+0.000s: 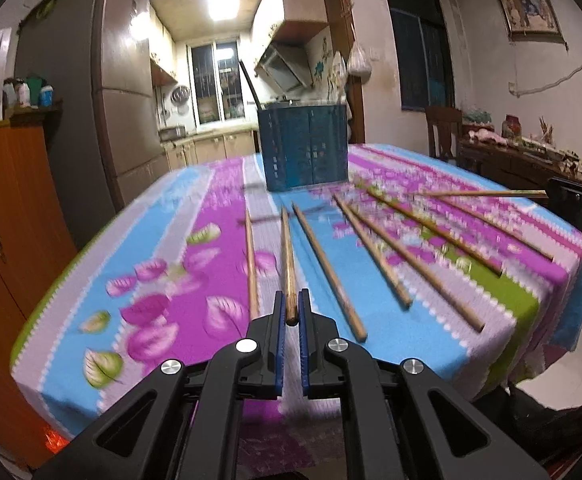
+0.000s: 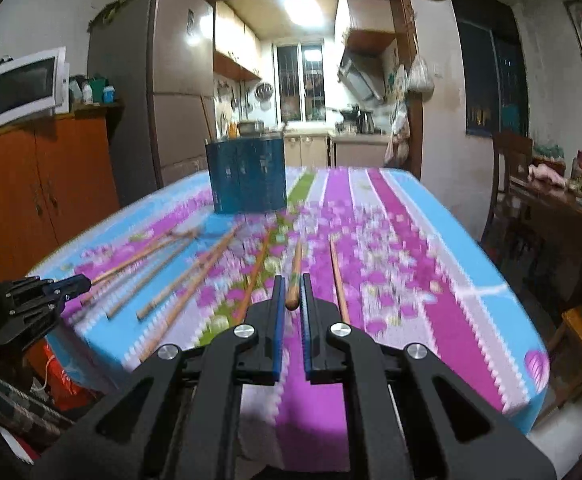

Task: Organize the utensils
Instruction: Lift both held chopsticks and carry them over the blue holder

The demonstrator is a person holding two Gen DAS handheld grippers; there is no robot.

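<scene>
My left gripper (image 1: pixel 291 300) is shut on the near end of a wooden chopstick (image 1: pixel 287 256), which points away over the table toward a dark blue utensil holder (image 1: pixel 305 148). My right gripper (image 2: pixel 291 284) is shut on another chopstick (image 2: pixel 296 276) the same way, aimed right of the holder (image 2: pixel 247 176). Several more chopsticks (image 1: pixel 371 252) lie spread on the colourful tablecloth (image 1: pixel 171 264). The other chopsticks (image 2: pixel 195 276) show left of my right gripper, and one (image 2: pixel 339 280) lies just right of it. The left gripper (image 2: pixel 75 282) shows at the left edge of the right wrist view, shut on a chopstick.
The table's (image 2: pixel 451 280) near edge drops off just ahead of both grippers. An orange wooden cabinet (image 1: pixel 7 200) stands left of the table, with a microwave (image 2: pixel 27 86) on top. A wooden chair (image 2: pixel 511 184) and a cluttered side table (image 1: pixel 531 156) stand to the right.
</scene>
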